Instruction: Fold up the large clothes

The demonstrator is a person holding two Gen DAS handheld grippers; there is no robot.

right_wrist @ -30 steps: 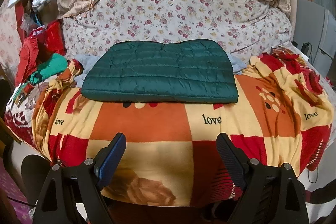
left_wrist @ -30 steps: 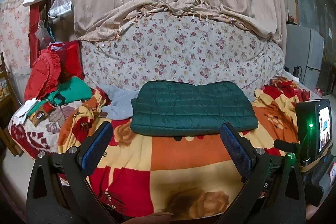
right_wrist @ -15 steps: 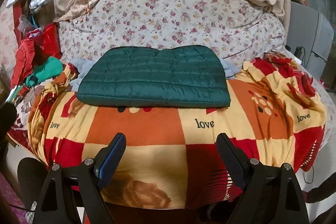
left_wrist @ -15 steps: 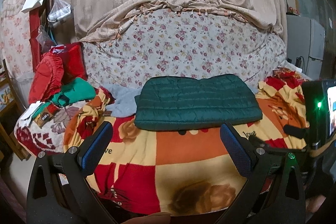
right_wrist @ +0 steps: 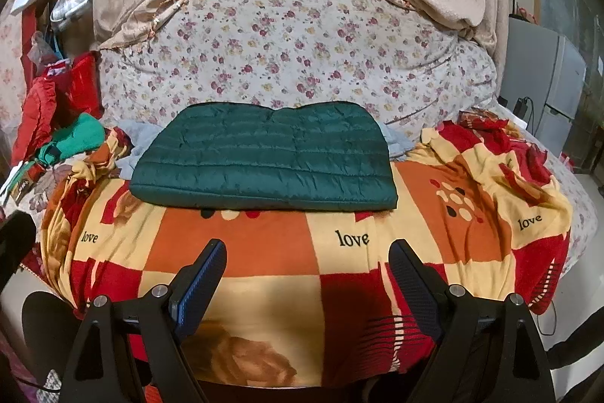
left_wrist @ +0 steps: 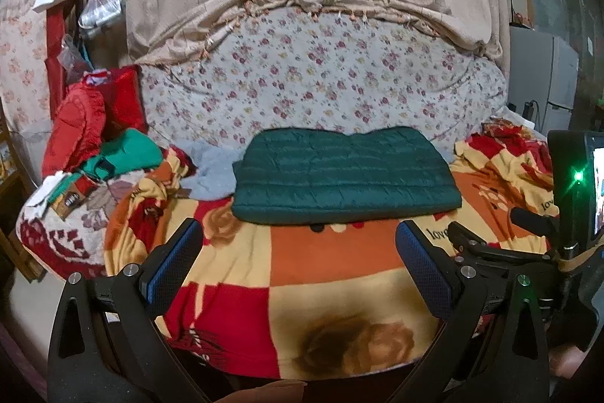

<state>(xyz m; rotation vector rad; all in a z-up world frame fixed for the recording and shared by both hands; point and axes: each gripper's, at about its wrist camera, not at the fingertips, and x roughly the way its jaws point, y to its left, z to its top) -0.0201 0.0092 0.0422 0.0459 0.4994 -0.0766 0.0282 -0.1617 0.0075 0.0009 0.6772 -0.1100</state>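
quilted green jacket point(right_wrist: 264, 153) folded rectangular | fleece blanket point(right_wrist: 264, 248) | both grippers released, empty

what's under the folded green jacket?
The green jacket lies flat on the red-orange checked blanket. A pale blue cloth pokes out from beneath its back edge on both sides. How far it extends underneath is hidden.

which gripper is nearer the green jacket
Hard to call, roughly equal. Left gripper and right gripper are both open, short of the folded green jacket and touching nothing.
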